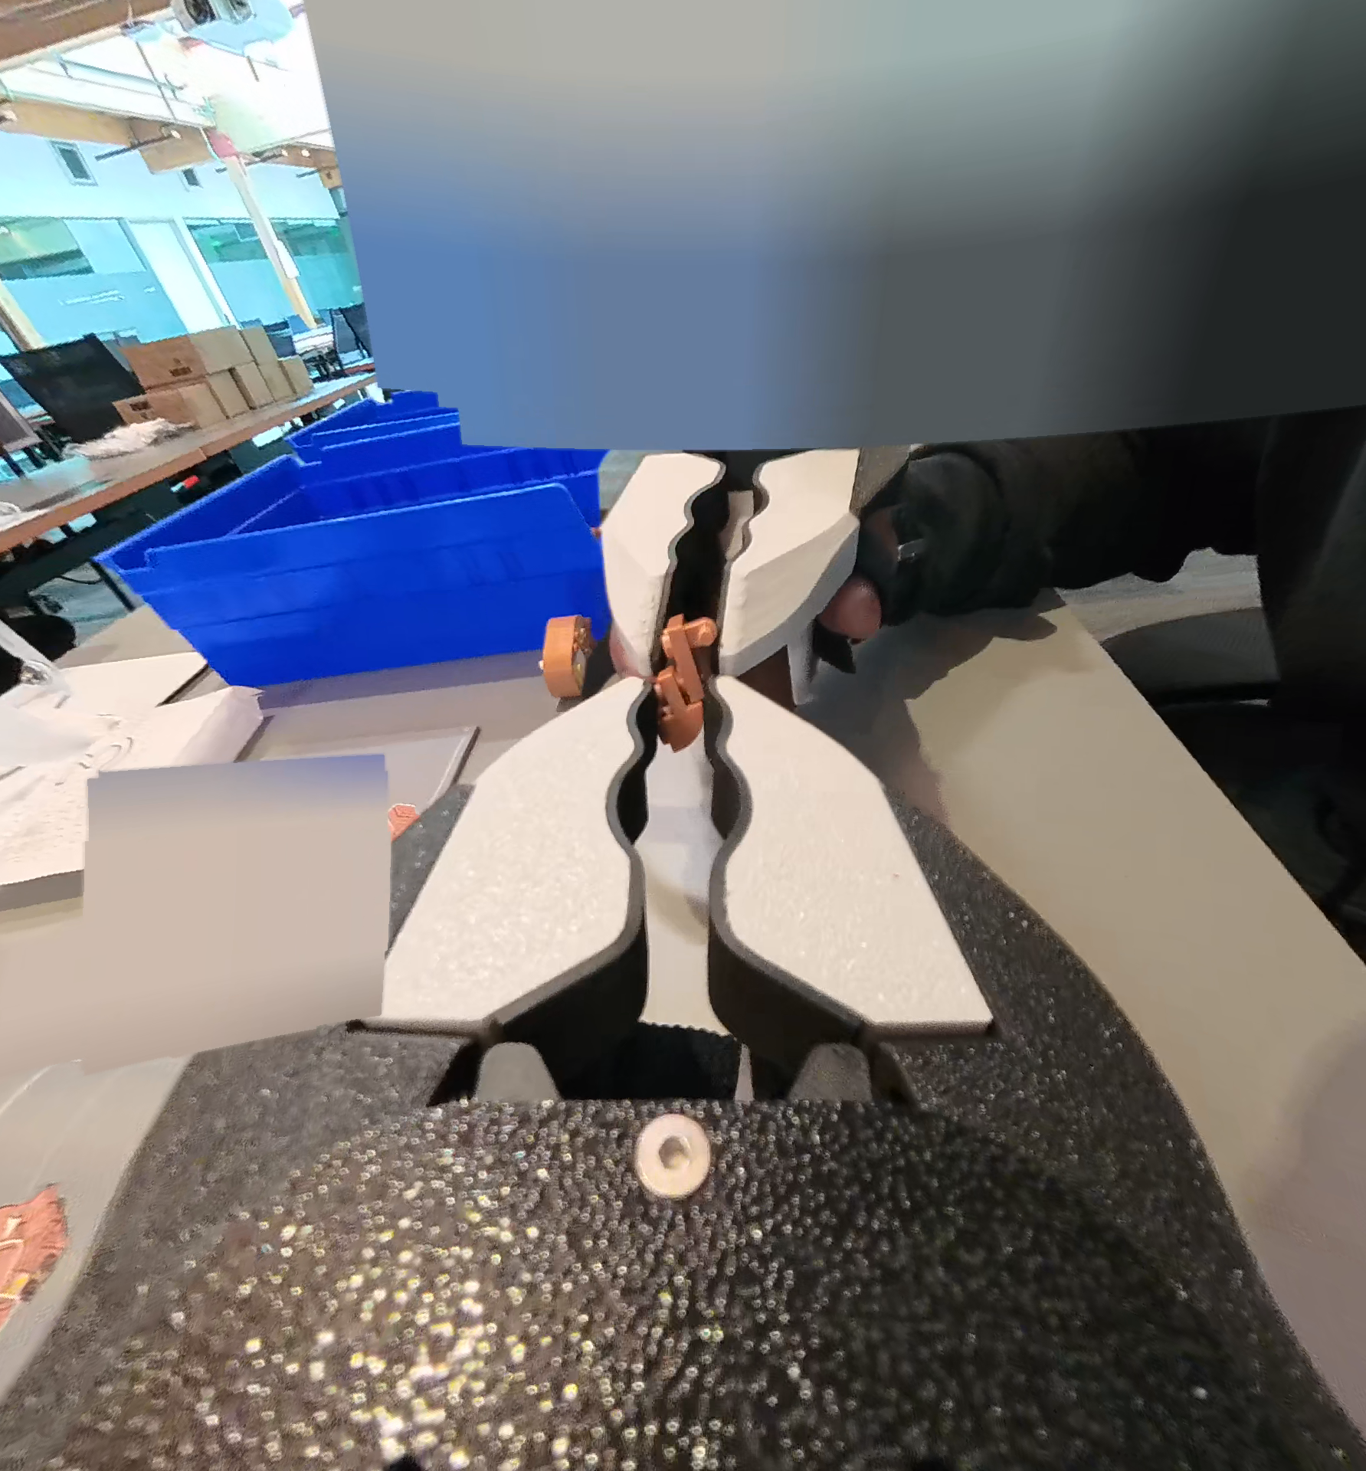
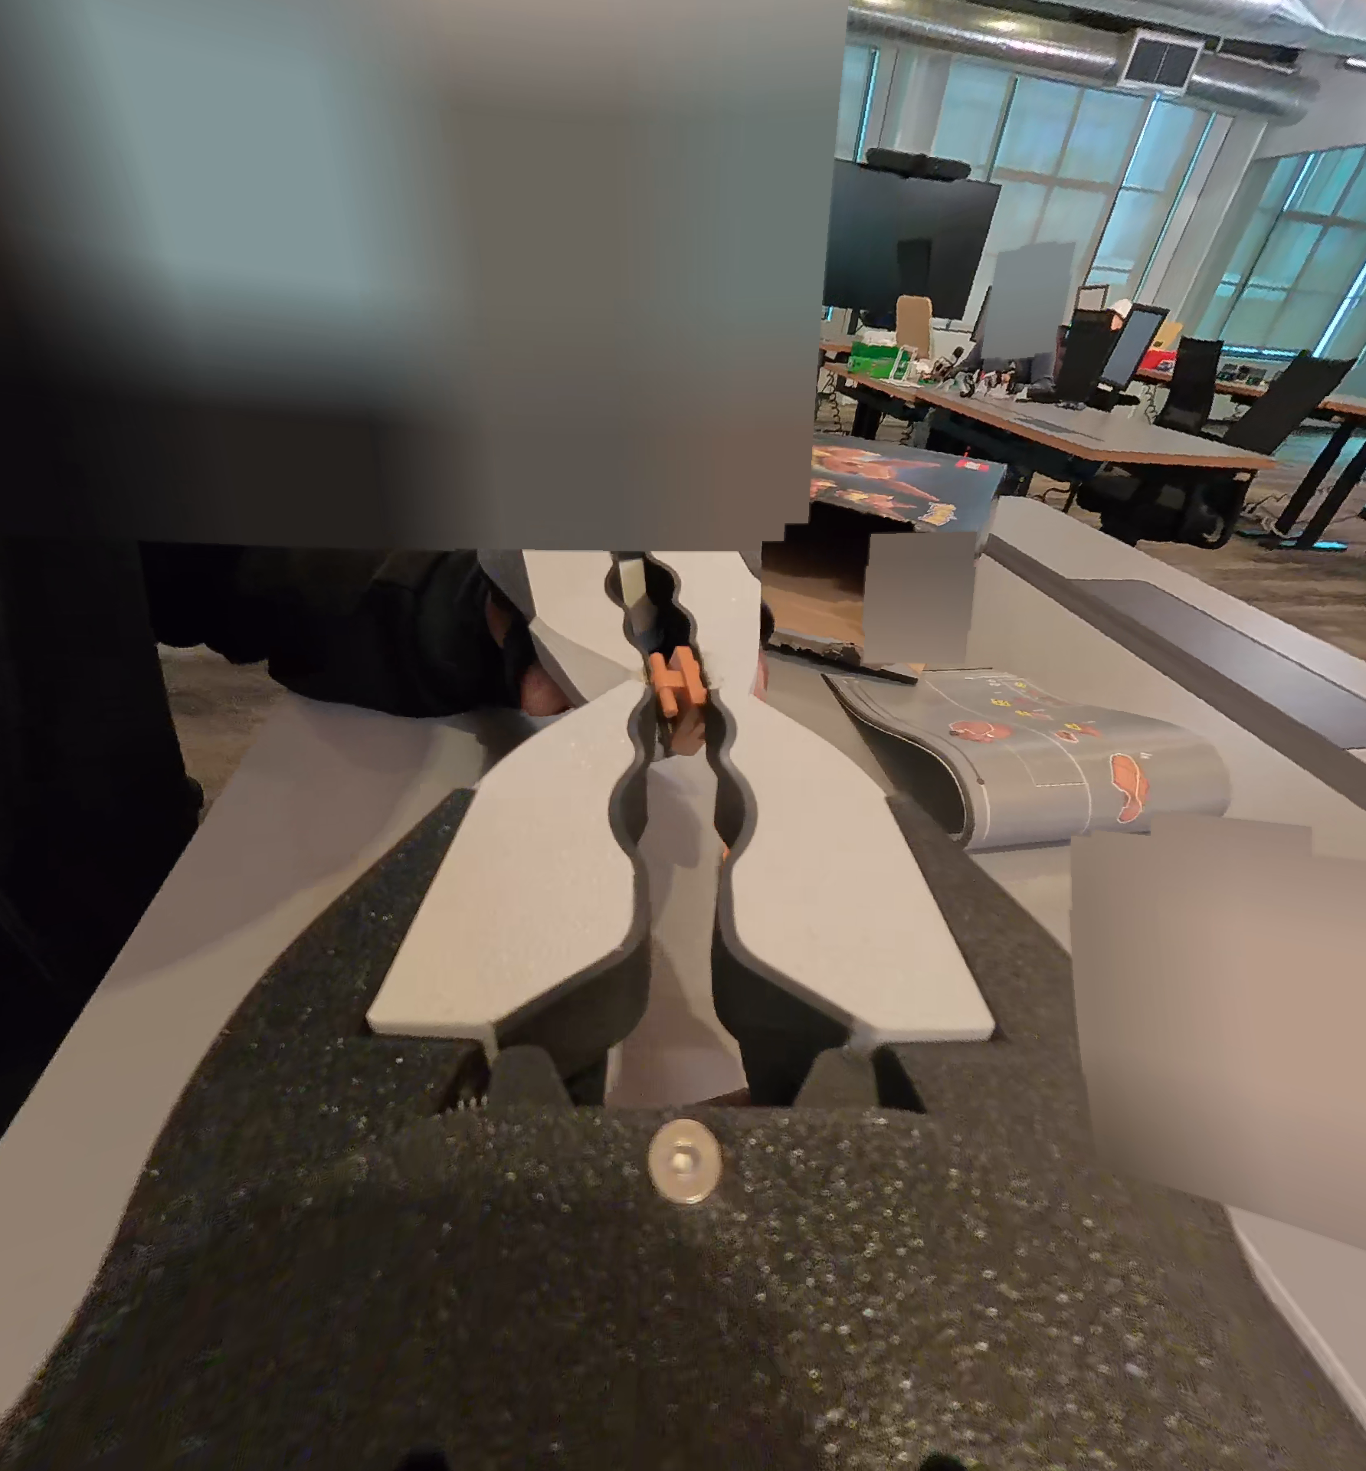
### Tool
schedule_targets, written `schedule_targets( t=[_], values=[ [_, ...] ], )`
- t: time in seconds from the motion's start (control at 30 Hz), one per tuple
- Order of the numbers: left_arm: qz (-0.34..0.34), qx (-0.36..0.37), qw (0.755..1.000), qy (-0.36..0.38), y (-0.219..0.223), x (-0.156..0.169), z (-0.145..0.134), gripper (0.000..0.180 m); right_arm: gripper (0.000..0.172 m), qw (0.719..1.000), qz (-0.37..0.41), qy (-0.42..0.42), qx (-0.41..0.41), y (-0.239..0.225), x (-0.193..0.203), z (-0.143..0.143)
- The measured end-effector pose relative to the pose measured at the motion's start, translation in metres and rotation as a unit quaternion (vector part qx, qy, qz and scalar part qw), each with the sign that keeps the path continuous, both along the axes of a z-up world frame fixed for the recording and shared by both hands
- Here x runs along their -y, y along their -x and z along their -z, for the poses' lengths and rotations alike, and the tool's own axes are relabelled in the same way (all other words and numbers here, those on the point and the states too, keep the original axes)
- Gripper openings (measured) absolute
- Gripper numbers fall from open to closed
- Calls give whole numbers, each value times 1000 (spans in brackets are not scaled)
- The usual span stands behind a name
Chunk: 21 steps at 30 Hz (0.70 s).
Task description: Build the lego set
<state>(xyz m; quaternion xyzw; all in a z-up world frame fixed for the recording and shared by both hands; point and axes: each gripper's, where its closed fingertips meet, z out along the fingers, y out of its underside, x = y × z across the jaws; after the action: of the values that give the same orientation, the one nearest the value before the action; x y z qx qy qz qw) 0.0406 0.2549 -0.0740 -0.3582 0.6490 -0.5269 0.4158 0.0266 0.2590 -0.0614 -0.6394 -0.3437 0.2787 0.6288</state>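
left wrist view: our left gripper [image 1: 683, 704] is nipped on the lower end of a small copper-brown brick assembly [image 1: 681, 684], and the right gripper [image 1: 687, 629] faces it tip to tip, clamped on the upper end, so the part hangs in the air between the two, above the table [image 1: 1061, 796]. we judge it light, rigid plastic, smooth and a bit slippery, with clip joints that could pop apart if twisted; best held on the flat side faces, not the protruding pin. a round brown piece [image 1: 568, 657] stands on the table just left of the tips, in front of blue bins [image 1: 361, 581]. papers [image 1: 66, 780] lie far left; a gloved hand [image 1: 934, 549] backs the right gripper. right wrist view: our right gripper [image 2: 675, 708] closed on the same part [image 2: 675, 688], the left gripper [image 2: 655, 637] opposite, also shut on it; pad contact on the far side is partly hidden. table is pale grey, matte, flat. an open booklet [image 2: 1061, 756] lies to the right, a printed box [image 2: 902, 485] behind it. beyond: open office, desks [image 2: 1101, 430], dark screen [image 2: 902, 239], big windows [image 2: 1141, 159].
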Motion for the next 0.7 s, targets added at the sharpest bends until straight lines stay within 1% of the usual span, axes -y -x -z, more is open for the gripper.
schedule_targets(
  t=[0.27,0.5,0.6,0.7],
  values=[
    [0,-7,1000,15,0,-2,0,10,11,999,-6,21,-30,-1,-2,-1],
    [4,-16,1000,22,0,-3,2,10,11,1000,-1,15,-19,-1,-2,1],
    [11,-22,999,41,0,-2,2,10,11,1000,1,15,-15,0,-3,2],
    [25,-29,996,78,0,-1,3,10,12,1000,1,16,-16,0,-3,1]
  ],
)
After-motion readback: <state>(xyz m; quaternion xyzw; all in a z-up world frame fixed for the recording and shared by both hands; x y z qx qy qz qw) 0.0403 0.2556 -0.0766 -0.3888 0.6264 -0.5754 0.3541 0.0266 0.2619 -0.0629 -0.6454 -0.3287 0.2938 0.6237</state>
